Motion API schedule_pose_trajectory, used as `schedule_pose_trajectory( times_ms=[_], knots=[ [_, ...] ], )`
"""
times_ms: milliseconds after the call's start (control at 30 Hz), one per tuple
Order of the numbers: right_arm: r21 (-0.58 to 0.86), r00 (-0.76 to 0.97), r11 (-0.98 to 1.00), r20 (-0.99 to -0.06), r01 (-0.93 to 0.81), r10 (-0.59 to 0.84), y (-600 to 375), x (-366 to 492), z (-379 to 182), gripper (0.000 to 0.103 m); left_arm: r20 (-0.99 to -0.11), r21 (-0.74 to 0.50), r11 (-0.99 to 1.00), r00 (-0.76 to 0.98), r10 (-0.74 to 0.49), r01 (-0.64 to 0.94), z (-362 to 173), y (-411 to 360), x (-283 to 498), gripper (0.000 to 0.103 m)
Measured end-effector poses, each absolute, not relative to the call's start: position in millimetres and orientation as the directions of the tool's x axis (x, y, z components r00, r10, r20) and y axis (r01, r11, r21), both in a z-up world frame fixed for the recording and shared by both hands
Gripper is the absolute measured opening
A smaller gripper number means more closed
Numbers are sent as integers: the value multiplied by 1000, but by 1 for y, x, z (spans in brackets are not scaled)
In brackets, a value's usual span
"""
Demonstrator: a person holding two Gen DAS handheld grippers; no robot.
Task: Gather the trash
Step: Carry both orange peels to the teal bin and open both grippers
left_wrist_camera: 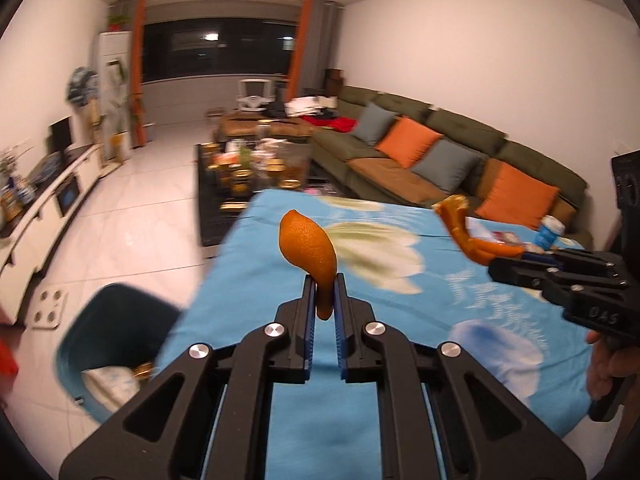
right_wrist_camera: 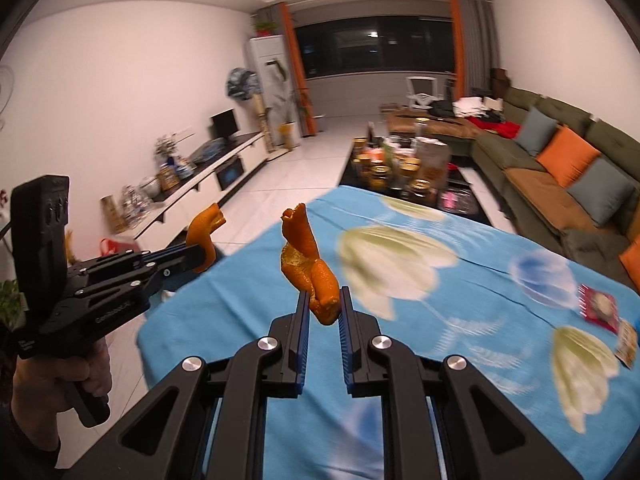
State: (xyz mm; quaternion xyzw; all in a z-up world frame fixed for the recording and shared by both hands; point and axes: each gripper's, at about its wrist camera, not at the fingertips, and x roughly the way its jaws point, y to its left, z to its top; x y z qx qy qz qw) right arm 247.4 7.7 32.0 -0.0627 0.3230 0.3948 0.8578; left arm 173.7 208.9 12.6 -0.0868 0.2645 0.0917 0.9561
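Left wrist view gives me a curved orange peel (left_wrist_camera: pixel 310 248) pinched between my left gripper's (left_wrist_camera: pixel 323 294) jaws, held above the blue flowered tablecloth (left_wrist_camera: pixel 400 320) that covers the surface. My right gripper (right_wrist_camera: pixel 325 300) has its jaws clamped on a second, crumpled piece of orange peel (right_wrist_camera: pixel 306 264), also above the cloth. A teal bin (left_wrist_camera: pixel 116 344) stands on the floor just beside the cloth's edge. A red snack wrapper (right_wrist_camera: pixel 599 304) lies on the cloth.

Two orange peels (left_wrist_camera: pixel 308 246) (right_wrist_camera: pixel 310 268) held aloft (both curled).
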Motion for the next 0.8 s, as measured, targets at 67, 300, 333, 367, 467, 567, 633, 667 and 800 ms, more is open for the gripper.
schedule_pose_trajectory(
  times_ms=[67,300,333,367,467,567,633,667,800],
  knots=[
    [147,456,654,-604,-742,653,29,242,34,12,-524,-116,958,836,165,-262,13,231,156,9],
    [158,370,568,-615,-808,697,95,229,34,12,-531,-99,913,796,289,-397,12,301,96,9],
    [161,358,558,-618,-814,700,103,228,33,12,-537,-95,905,787,304,-415,11,311,87,9],
    [159,348,549,-622,-821,701,114,227,32,12,-539,-96,900,782,312,-425,11,319,81,9],
    [162,318,521,-631,-838,707,139,221,30,12,-546,-90,884,765,341,-458,8,344,62,9],
    [164,290,497,-644,-852,708,165,220,27,12,-567,-82,869,740,362,-487,0,367,49,9],
    [161,276,486,-654,-859,704,182,219,24,12,-580,-80,861,726,369,-502,-7,378,44,9],
    [161,264,478,-663,-864,701,192,219,22,12,-588,-79,858,719,371,-508,-11,385,41,9],
    [153,237,460,-692,-875,682,221,220,12,12,-616,-81,848,695,371,-524,-26,399,41,9]
  ],
)
